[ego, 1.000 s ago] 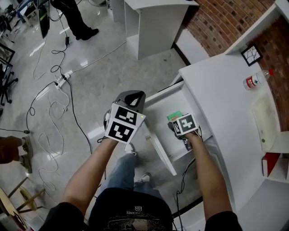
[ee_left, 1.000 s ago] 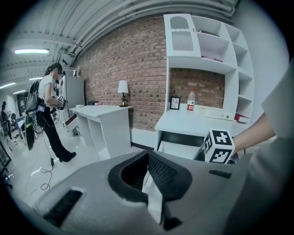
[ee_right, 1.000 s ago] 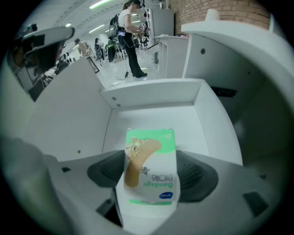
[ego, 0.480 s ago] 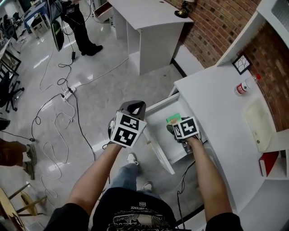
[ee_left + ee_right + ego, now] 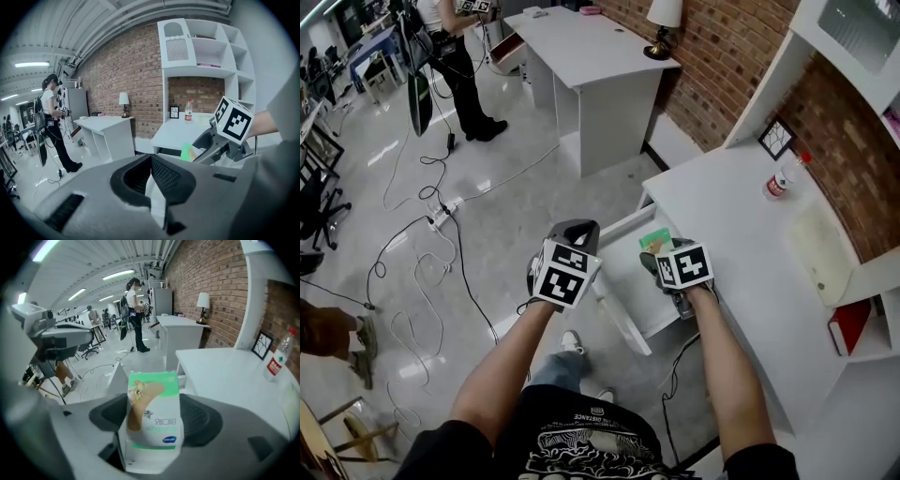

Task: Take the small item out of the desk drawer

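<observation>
While the drawer [image 5: 626, 270] stands pulled out from under the white worktop [image 5: 736, 225], two grippers hang by it in the head view, and its white bottom shows between them. Just left of the drawer's front panel, the left gripper [image 5: 577, 229] has its fingers [image 5: 172, 174] closed tip to tip with nothing between them. Over the drawer's far right corner, the right gripper [image 5: 662, 255] has its fingers [image 5: 202, 420] pressed on both sides of one small green-and-white box [image 5: 153, 420]. The box is lifted clear of the drawer, about level with the worktop. Right of the drawer, the worktop carries one bottle [image 5: 777, 178] with a red label and one small framed picture [image 5: 775, 139], close together by the brick wall. Only the right gripper view shows the box's face, printed with a sticking plaster; the head view gives just its green end. Only the left gripper view shows the white shelf unit [image 5: 206, 51] above the worktop. The head view alone shows the cables [image 5: 441, 234] on the floor, well left of the drawer.
</observation>
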`<action>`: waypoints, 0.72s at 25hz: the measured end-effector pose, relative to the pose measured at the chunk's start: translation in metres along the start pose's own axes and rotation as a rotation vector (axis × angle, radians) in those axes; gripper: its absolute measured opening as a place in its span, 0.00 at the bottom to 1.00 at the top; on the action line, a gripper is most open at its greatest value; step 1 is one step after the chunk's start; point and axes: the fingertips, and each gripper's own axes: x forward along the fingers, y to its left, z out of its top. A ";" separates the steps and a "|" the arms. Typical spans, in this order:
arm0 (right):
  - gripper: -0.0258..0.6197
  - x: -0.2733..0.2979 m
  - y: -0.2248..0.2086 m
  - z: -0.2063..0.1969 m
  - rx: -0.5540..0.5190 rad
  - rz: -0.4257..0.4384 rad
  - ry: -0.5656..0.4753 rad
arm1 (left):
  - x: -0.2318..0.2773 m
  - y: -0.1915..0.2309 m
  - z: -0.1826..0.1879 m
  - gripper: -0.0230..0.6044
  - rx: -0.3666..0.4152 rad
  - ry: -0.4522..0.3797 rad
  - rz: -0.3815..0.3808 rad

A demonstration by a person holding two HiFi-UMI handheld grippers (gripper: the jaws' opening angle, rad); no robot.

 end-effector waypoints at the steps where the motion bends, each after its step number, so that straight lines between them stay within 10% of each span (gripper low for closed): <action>1: 0.58 -0.008 -0.001 0.005 0.006 -0.004 -0.021 | -0.002 -0.003 0.004 0.05 0.003 -0.008 0.000; 18: 0.58 -0.142 -0.003 0.036 0.066 -0.071 -0.341 | -0.061 -0.055 0.050 0.05 -0.001 -0.091 0.047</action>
